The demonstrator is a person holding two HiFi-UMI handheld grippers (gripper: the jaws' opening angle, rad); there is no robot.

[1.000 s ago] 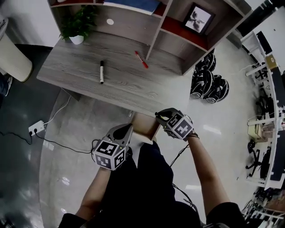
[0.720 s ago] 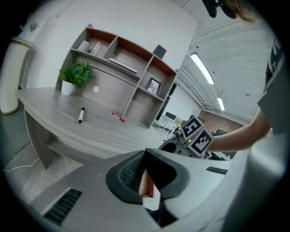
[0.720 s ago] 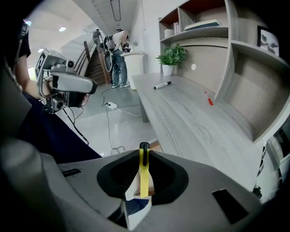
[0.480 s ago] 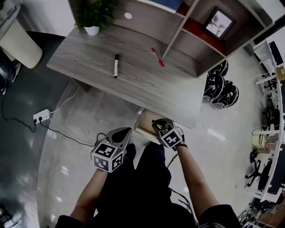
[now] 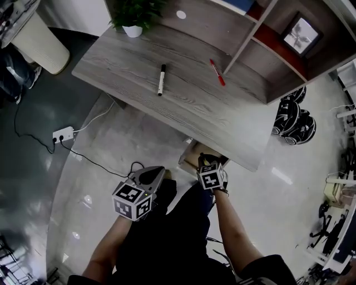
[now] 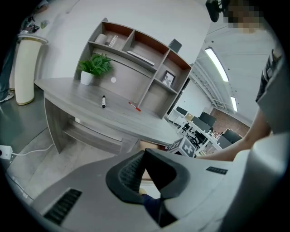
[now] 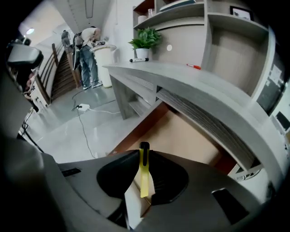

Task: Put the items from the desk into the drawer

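Observation:
A black marker [image 5: 161, 79] and a red pen [image 5: 217, 72] lie on the grey wooden desk [image 5: 183, 106]. Under the desk's near edge an open drawer [image 5: 192, 158] shows its tan bottom [image 7: 181, 136]. My right gripper [image 5: 210, 165] hangs over the drawer's front, shut on a yellow pen with a black cap [image 7: 144, 174] that stands upright between its jaws. My left gripper [image 5: 149, 177] is held low to the drawer's left, shut with nothing in it [image 6: 144, 154]. Both desk pens also show in the right gripper view: the marker [image 7: 138, 60] and the red pen [image 7: 193, 66].
A potted plant [image 5: 133, 16] stands at the desk's back left under a shelf unit [image 5: 267, 33]. A cream bin [image 5: 41, 44] is left of the desk. A power strip [image 5: 62, 134] and cable lie on the floor. Dark wheels [image 5: 292, 119] sit right of the desk.
The right gripper with the yellow pen has drawn in closer to the drawer's front edge. The left gripper has stayed about where it was. The head view has shifted, showing more of the desk.

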